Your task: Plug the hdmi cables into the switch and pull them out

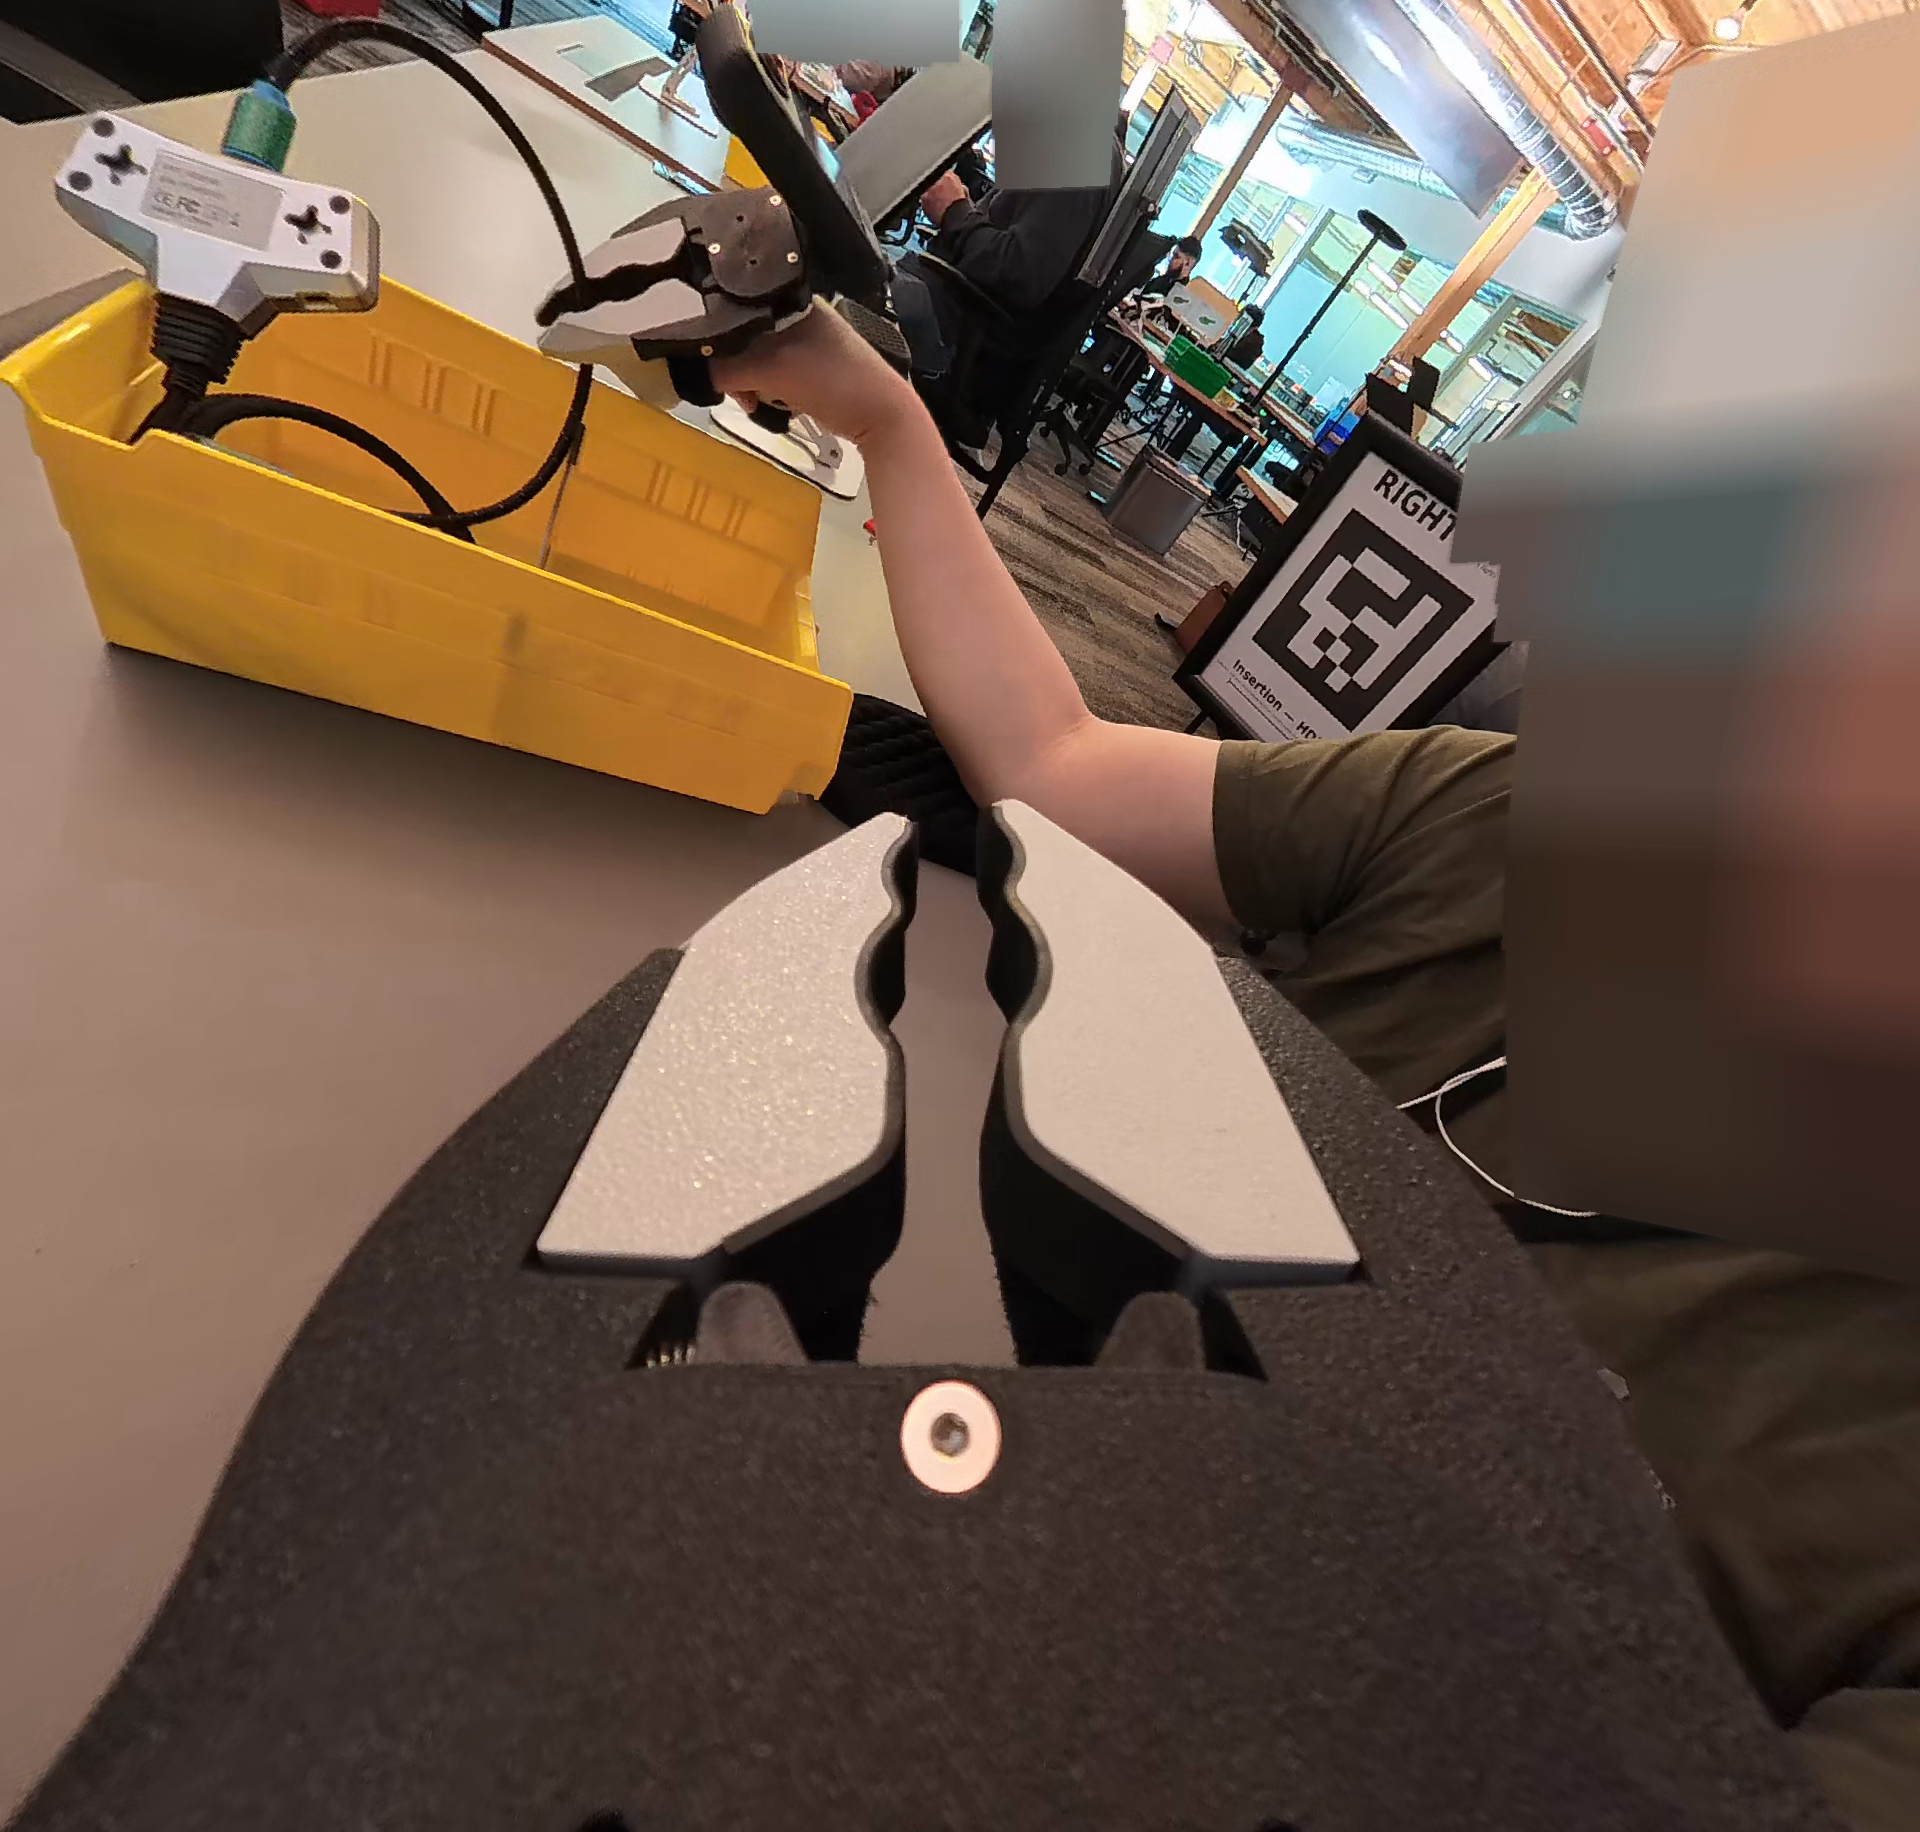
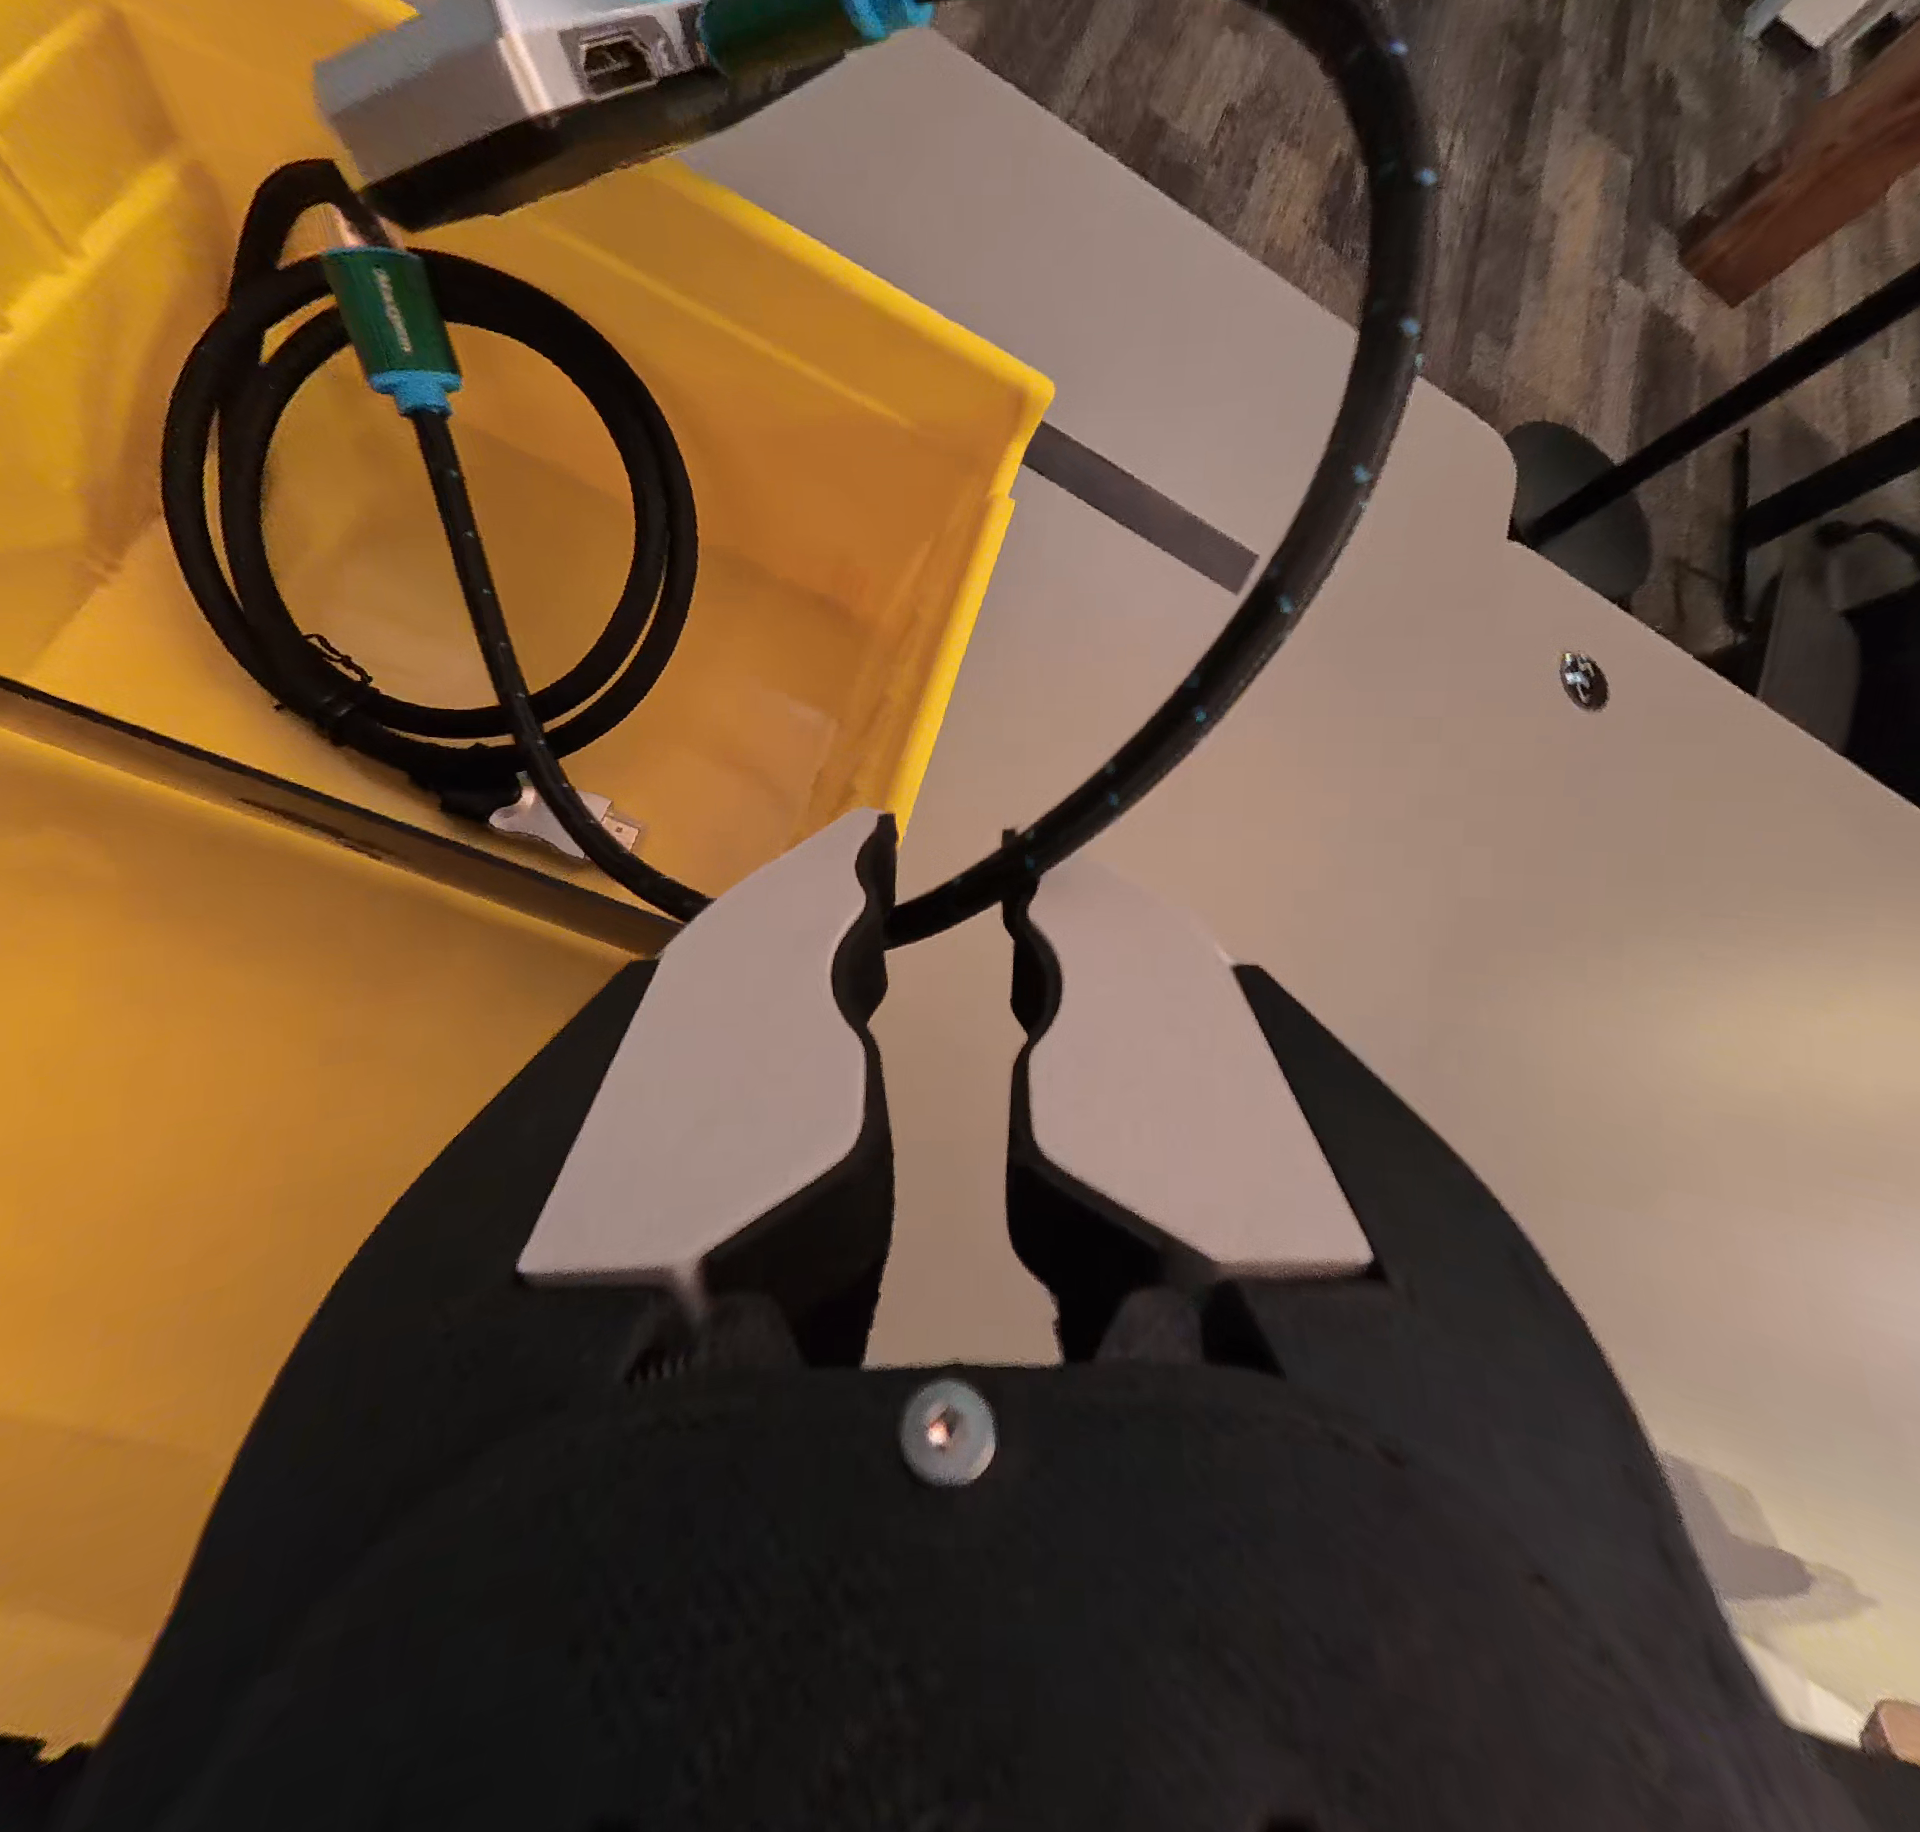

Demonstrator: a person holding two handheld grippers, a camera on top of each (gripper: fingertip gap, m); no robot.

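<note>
yellow bin (image 1: 436, 577) on grey bench (image 1: 260, 1003), open at the top. inside, seen from the right wrist: coiled black cable (image 2: 416, 494) with a green plug (image 2: 390, 328) tipped blue, plus a bare metal connector (image 2: 582, 826) on the bin floor. perched above the bin's rim, well off the bench: white switch (image 1: 223, 213), tilted, underside showing in the left wrist view, one empty port facing the right wrist camera. plugged into it, a second green plug (image 2: 800, 0); from there a braided black cable (image 2: 1392, 348) arcing round and down between the right hand-held gripper (image 2: 945, 894) fingers (image 2: 769, 1034). fingers slightly apart there; in the left wrist view looks pinched on that cable, so cannot tell for sure. left hand-held gripper (image 1: 948, 837) low over the bench, fingers a narrow gap apart, holding nothing, touching nothing.
</note>
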